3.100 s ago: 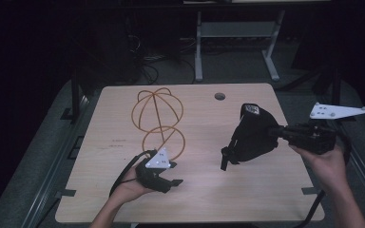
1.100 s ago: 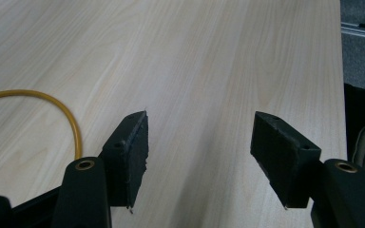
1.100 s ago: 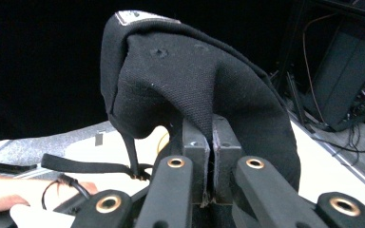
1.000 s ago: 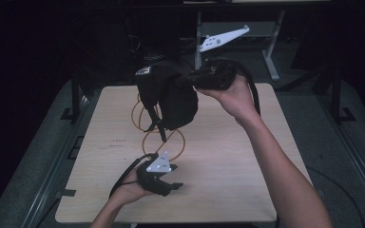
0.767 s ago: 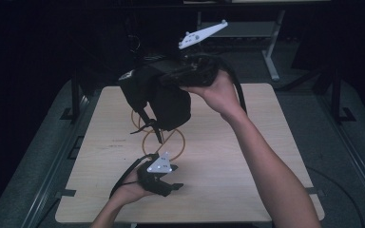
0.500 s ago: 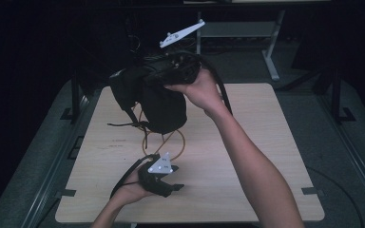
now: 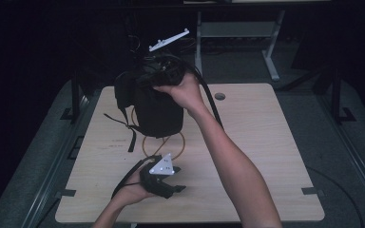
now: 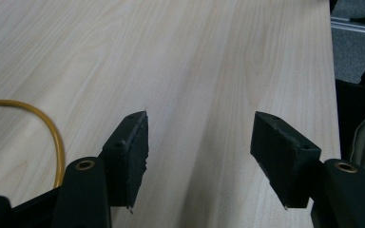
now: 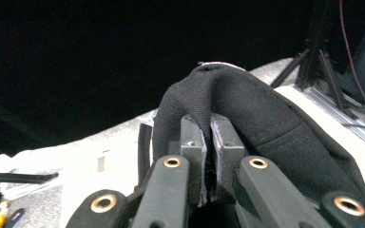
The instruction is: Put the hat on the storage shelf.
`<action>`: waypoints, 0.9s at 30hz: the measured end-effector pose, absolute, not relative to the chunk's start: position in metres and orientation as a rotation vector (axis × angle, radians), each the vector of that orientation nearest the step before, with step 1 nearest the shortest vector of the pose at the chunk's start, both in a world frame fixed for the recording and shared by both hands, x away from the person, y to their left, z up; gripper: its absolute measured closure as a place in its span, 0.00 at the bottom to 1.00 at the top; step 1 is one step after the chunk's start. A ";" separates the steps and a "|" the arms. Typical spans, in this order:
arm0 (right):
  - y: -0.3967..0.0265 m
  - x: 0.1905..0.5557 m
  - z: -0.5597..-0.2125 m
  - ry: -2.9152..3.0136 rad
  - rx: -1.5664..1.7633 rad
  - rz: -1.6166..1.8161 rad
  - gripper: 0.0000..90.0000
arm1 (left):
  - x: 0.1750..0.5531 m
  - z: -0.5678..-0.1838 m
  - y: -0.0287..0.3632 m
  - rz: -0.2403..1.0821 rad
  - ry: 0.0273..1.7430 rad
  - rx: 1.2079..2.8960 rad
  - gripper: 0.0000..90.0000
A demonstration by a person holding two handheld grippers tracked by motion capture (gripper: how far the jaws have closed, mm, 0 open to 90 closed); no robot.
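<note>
While the right claw [image 9: 208, 156] pinches a fold of the black bag [image 7: 154, 107], the bag hangs above the far left part of the desk [image 7: 266, 142] — over the yellow wire frame [image 7: 164, 142]. The left claw [image 8: 199, 156] rests low at the near edge, jaws spread with nothing between them — bare wood beneath.

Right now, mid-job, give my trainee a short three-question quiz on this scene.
1. True or false: the right gripper is shut on the black bag.
2. What stands between the left gripper's fingers? A) bag strap B) nothing C) wire
3. Name the thing that the bag hangs over on the table.

Key: 1 true, black fabric is pinched. 2 B, bare tabletop shows in the gap. 3 the yellow wire frame.
</note>
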State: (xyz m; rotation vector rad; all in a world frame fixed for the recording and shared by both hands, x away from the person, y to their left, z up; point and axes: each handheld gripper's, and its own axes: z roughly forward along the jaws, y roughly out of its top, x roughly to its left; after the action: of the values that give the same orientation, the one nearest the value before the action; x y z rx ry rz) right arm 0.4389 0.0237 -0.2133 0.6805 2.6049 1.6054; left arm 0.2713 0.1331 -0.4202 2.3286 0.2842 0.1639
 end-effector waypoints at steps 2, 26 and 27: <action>0.026 0.442 -0.217 2.601 0.687 1.602 0.94 | 0.270 -0.420 0.132 0.158 0.282 2.325 0.42; 0.008 0.439 -0.223 2.526 0.754 1.572 0.50 | 0.269 -0.419 0.137 0.151 0.302 2.302 0.42; 0.005 0.438 -0.223 2.529 0.762 1.565 0.49 | 0.269 -0.420 0.137 0.152 0.302 2.299 0.42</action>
State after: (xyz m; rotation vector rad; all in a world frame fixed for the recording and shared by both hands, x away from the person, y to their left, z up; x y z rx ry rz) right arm 0.4381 0.0048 -0.2233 0.7620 2.5289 1.5648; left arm 0.2692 0.1365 -0.4198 2.2992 0.3015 0.1519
